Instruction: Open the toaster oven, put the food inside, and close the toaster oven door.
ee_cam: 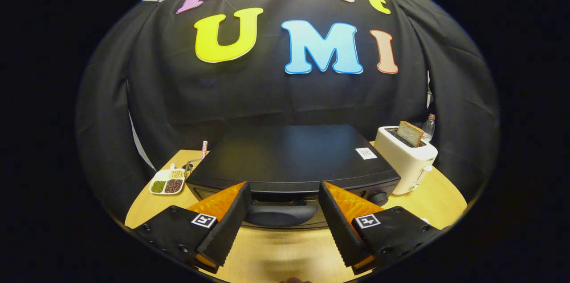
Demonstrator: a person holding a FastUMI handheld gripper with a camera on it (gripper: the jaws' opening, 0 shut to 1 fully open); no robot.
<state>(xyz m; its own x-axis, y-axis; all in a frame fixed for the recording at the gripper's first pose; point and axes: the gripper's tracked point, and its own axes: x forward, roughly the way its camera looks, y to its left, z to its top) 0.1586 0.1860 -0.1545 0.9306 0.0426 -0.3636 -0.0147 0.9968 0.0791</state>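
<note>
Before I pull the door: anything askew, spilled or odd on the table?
Nothing stands out. The toaster oven sits square, door shut, its handle between the open gripper fingers. The toaster stands upright; the sectioned dish looks unspilled.

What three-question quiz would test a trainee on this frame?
1. True or false: the toaster oven door is open.
2. What lies between the gripper fingers? A) door handle B) sectioned dish C) bottle
3. What sticks out of the white toaster?

Key: 1 false, it looks closed; 2 A, with the fingers spread and not pressing; 3 a bread slice.
</note>
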